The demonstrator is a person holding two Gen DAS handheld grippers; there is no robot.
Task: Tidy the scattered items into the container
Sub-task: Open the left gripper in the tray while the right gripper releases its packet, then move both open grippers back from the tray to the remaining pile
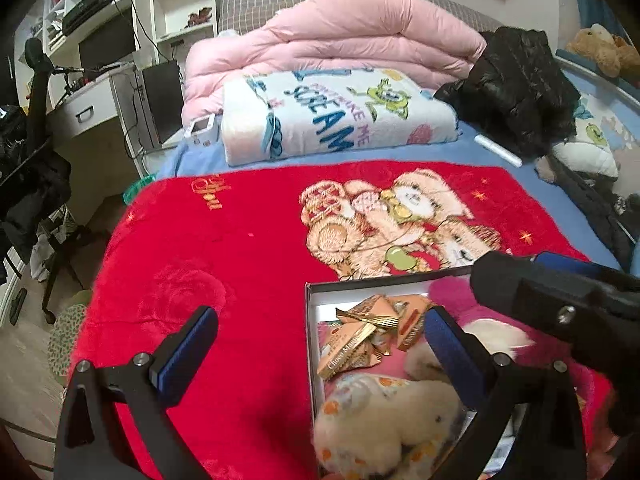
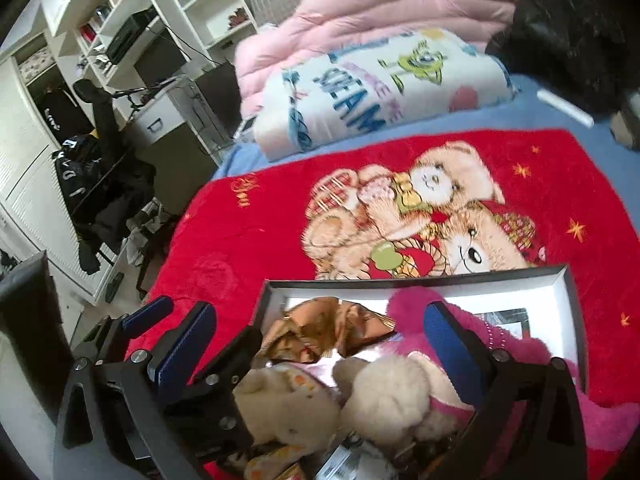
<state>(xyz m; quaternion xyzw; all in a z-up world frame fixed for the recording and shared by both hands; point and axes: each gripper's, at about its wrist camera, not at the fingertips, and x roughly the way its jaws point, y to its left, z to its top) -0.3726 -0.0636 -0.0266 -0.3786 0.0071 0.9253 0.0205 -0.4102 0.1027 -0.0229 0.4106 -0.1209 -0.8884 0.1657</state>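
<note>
Left wrist view. Left gripper (image 1: 320, 340) with its blue-padded tongs spread wide apart, nothing pressed between them. One finger (image 1: 188, 354) stands over the red blanket (image 1: 224, 240), just left of the box; the other finger (image 1: 452, 354) stands over the box interior. Box (image 1: 309, 320), the landmark: an open, dark-rimmed, white-walled container lying on the red blanket. Inside it: gold snack packets (image 1: 372, 334) toward the far left corner, a cream plush toy (image 1: 384, 420) at the near side, a pink plush toy (image 1: 452, 292) toward the far right. Right gripper's black body (image 1: 560, 304) enters over the box's right side. Beyond the box: a folded cartoon-print blanket (image 1: 336, 116) and a pink quilt (image 1: 340, 36).

Right wrist view. Right gripper (image 2: 320, 340), tongs likewise wide apart and closed on nothing; its right finger (image 2: 448, 344) stands above the pink plush toy (image 2: 516, 344), its left finger (image 2: 188, 348) outside the box's left wall (image 2: 264, 300). Left gripper (image 2: 192, 360) sits just left of the box, its state unclear from here. Gold packets (image 2: 320, 332), blurred, lie in the box's far left part; the cream plush toy (image 2: 384, 400) occupies the near part.
</note>
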